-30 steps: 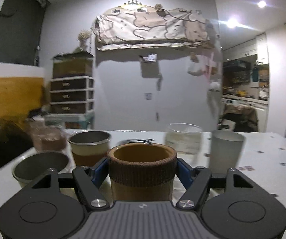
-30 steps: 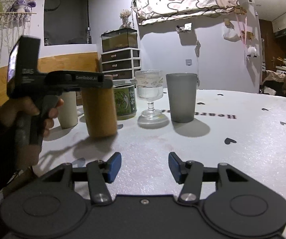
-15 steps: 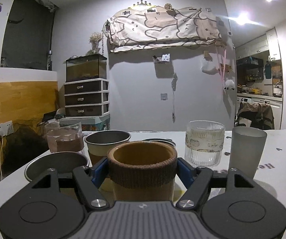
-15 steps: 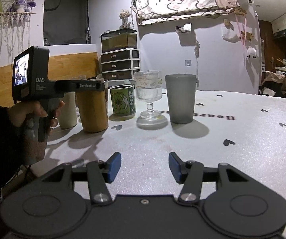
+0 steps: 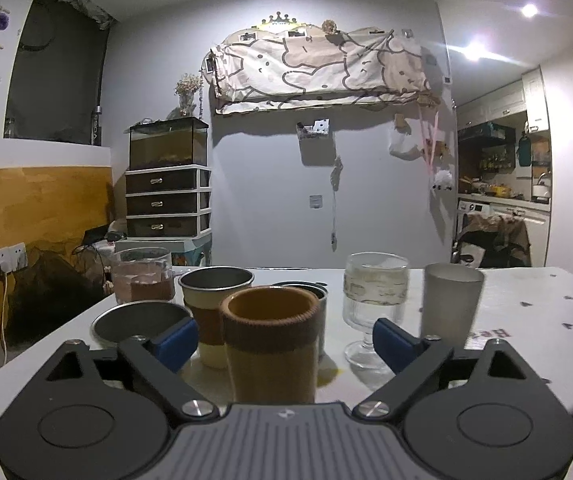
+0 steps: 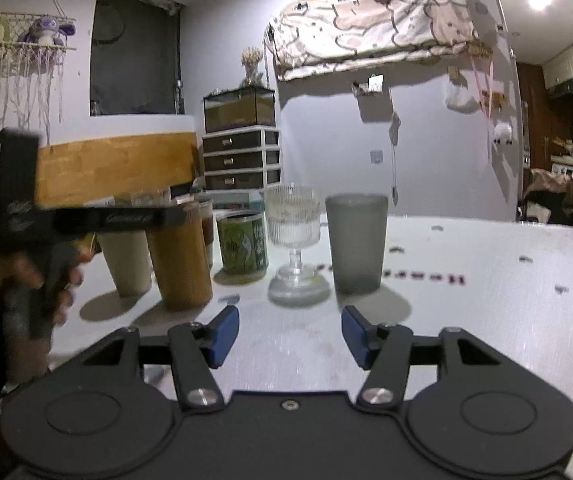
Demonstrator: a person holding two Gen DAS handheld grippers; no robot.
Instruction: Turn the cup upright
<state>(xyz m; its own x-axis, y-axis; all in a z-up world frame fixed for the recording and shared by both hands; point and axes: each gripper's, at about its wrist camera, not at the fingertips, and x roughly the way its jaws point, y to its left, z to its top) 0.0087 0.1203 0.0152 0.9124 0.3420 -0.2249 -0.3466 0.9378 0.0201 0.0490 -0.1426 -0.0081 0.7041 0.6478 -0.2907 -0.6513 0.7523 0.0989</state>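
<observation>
Standing upright, brown cup [image 5: 272, 344] now released by left hand-held gripper [image 5: 284, 340].

tan cup [image 5: 271, 344], frosted grey tumbler [image 5: 449, 304]

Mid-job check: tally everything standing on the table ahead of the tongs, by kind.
Brown sleeved cup: 1
Steel-rimmed cream cup: 1
Green printed mug: 1
Stemmed glass: 1
Frosted grey tumbler: 1
Clear glass with brown band: 1
Shallow metal dish: 1
Total: 7
</observation>
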